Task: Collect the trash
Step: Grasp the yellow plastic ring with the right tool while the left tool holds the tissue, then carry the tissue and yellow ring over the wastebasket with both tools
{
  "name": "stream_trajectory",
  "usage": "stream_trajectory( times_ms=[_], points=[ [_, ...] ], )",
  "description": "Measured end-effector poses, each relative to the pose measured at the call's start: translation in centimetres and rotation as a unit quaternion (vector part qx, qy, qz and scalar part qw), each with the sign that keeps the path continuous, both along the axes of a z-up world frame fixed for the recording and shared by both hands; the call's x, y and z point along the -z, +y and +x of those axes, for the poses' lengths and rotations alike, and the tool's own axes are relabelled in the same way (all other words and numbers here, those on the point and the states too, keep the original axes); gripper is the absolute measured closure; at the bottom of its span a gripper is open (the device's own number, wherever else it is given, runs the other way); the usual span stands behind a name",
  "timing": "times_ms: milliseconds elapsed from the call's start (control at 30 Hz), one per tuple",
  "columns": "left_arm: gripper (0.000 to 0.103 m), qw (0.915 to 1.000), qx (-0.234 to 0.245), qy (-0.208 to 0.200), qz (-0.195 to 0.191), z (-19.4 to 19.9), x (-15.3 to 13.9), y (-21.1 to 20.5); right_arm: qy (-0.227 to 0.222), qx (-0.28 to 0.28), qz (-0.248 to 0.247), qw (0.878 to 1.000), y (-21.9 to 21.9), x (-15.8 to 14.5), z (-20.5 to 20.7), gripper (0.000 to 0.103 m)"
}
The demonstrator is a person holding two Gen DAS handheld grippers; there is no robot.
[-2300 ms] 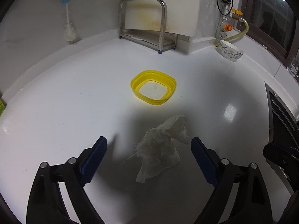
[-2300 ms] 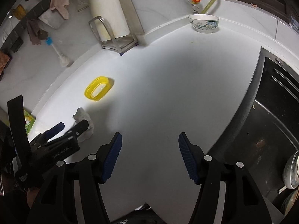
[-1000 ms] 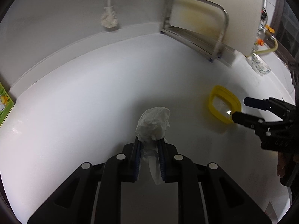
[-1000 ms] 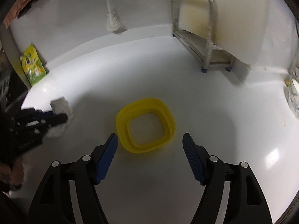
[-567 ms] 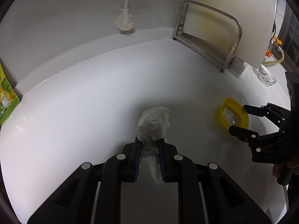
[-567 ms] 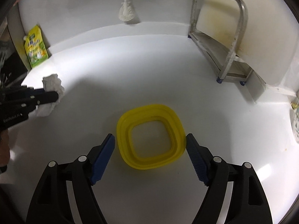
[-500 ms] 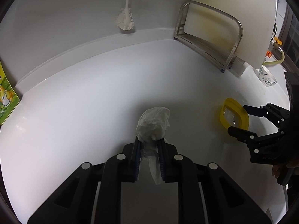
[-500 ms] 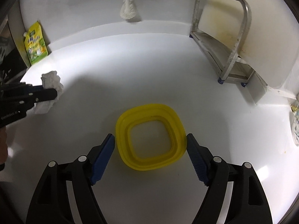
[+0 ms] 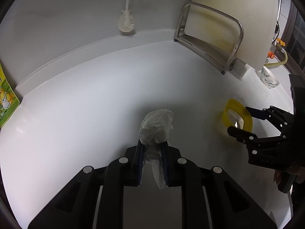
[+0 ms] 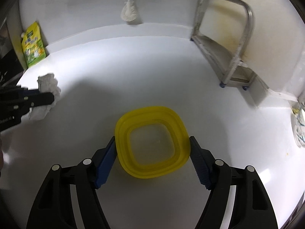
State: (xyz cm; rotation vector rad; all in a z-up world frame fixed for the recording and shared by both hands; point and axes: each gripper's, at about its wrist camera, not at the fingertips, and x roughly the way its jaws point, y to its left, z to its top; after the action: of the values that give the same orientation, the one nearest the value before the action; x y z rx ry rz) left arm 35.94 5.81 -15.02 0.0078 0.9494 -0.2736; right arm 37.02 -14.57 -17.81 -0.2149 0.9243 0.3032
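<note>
White bench (image 9: 80, 114) fills the left wrist view, its far edge meeting a wall where a brush (image 9: 125, 23) hangs beside a metal rack (image 9: 207, 43). The left gripper (image 9: 153, 153) pinches a crumpled tissue (image 9: 156, 127) between its pads; the right gripper (image 9: 242, 122) flanks a yellow container (image 9: 228, 112).

From the right wrist, the same container (image 10: 152, 141) sits between closing jaws (pads right at its sides, contact unclear). A green pouch (image 10: 33, 43) leans at the left corner.
</note>
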Motion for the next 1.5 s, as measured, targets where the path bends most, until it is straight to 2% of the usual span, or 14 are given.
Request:
stream_trajectory(
  times_ms=[300, 633, 833, 1133, 1500],
  points=[
    [0.086, 0.9999, 0.006, -0.009, -0.004, -1.8, -1.7, 0.0, -0.017, 0.053, 0.022, 0.998, -0.3, -2.8, -5.1, 0.032],
    [0.086, 0.9996, 0.0, -0.028, 0.004, -7.0, -4.4, 0.3, -0.042, 0.104, 0.062, 0.992, -0.2, -6.0, -13.2, 0.032],
    [0.086, 0.9993, -0.001, -0.038, 0.005, -11.1, -5.8, -0.1, -0.05, 0.119, 0.075, 0.989, -0.7, -7.3, -18.2, 0.032],
    [0.086, 0.9993, -0.011, -0.036, 0.009, -18.8, -6.7, -2.4, -0.034, 0.135, 0.101, 0.985, -3.2, -6.9, -26.9, 0.032],
    [0.086, 0.9998, -0.007, -0.008, 0.016, -29.4, -5.6, -6.5, -0.014, 0.155, 0.105, 0.982, -8.1, -5.7, -38.0, 0.032]
  ],
)
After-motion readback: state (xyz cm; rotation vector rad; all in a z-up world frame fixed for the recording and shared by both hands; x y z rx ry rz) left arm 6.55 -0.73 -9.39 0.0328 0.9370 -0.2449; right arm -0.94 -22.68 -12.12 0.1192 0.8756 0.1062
